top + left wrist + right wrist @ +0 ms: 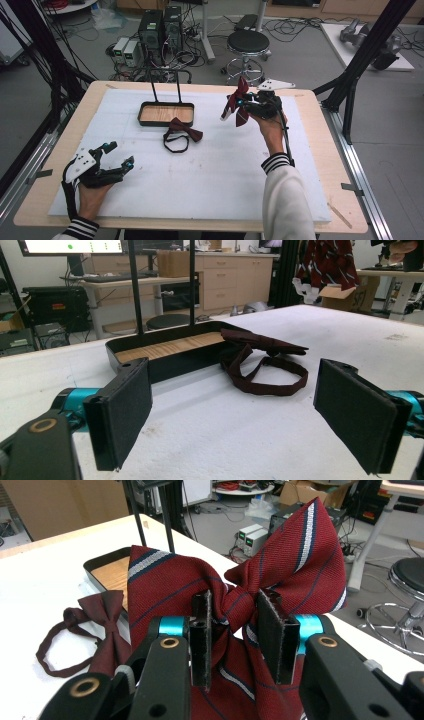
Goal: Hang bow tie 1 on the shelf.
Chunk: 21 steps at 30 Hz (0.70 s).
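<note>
My right gripper (pixel 245 105) is held above the table's far right, shut on the knot of a red bow tie with white and navy stripes (pixel 242 89). Seen along that gripper's jaws (pixel 234 635), the striped tie's (pixel 295 555) wings fan out beyond the pads. A dark maroon bow tie (pixel 182 128) with its strap loop lies on the white mat, touching the front of a black tray (pixel 141 114) with a wooden floor. My left gripper (pixel 121 154) rests at the near left, open and holding nothing. Its jaws (pixel 235 410) face the maroon tie (pixel 260 342) and the tray (pixel 170 365).
Two thin black posts (pixel 165 82) rise from the tray's far side. The white mat (pixel 210 175) covers most of the wooden table (pixel 310 110). Behind the table stand a stool (pixel 248 42) and computer cases (pixel 160 27) with cables.
</note>
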{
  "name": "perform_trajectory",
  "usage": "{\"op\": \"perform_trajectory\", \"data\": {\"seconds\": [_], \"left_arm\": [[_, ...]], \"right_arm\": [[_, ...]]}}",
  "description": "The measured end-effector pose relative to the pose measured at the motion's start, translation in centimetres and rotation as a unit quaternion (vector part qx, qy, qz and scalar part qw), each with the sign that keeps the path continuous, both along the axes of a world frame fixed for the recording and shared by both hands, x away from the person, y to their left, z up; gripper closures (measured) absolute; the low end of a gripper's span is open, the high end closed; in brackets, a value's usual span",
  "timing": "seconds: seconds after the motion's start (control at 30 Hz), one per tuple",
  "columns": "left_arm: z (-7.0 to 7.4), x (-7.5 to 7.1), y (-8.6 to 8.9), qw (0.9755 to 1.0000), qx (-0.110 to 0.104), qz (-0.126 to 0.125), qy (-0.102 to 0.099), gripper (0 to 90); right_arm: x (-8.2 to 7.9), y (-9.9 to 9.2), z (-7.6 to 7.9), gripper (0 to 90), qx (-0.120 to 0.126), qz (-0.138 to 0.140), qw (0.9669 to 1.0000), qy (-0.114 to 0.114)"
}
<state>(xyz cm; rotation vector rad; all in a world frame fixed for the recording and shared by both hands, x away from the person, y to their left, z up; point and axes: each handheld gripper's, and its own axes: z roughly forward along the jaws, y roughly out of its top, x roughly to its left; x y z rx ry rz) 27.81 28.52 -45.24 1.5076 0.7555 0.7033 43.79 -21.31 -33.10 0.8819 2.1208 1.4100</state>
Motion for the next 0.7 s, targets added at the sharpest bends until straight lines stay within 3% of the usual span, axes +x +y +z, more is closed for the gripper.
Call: {"op": "perform_trajectory", "data": {"seconds": [0.37,0.7], "left_arm": [[0.0,0.0,0.0,1.0,0.0,0.0,0.0,16.1],[0.0,0.0,0.0,1.0,0.0,0.0,0.0,16.1]], "right_arm": [[-0.2,0.7,1.1,69.1,0.016,0.002,0.9999,-0.006],[0.0,3.0,3.3,69.1,0.028,0.018,0.9991,-0.025]]}}
